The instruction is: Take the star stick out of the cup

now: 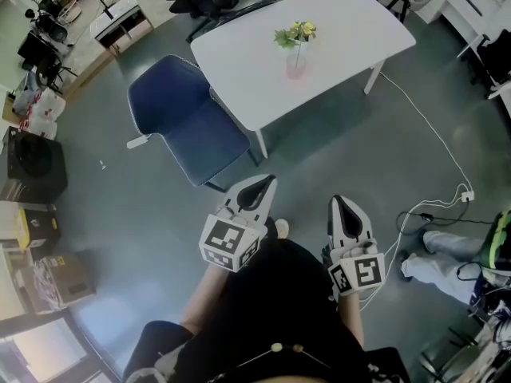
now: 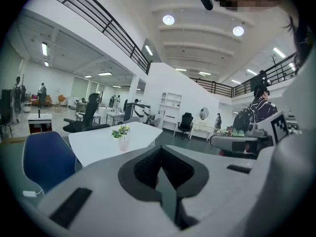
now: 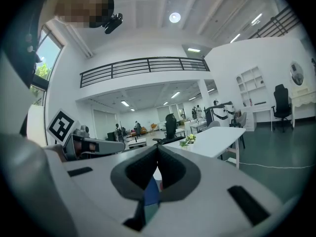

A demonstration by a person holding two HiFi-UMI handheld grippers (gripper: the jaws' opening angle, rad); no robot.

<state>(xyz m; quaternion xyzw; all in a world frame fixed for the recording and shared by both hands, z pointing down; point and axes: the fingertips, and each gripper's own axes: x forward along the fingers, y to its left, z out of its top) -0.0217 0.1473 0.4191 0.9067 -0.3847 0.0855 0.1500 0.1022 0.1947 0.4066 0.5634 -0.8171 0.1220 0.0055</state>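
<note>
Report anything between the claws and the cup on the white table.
Nothing visible does: only open floor separates the left claw and right claw from the table holding the cup. The blue chair stands left of that path.

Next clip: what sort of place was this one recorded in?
Probably a large open-plan office or studio hall. A white table stands with a blue chair beside it, a railed mezzanine runs overhead, and black office chairs stand farther back.
</note>
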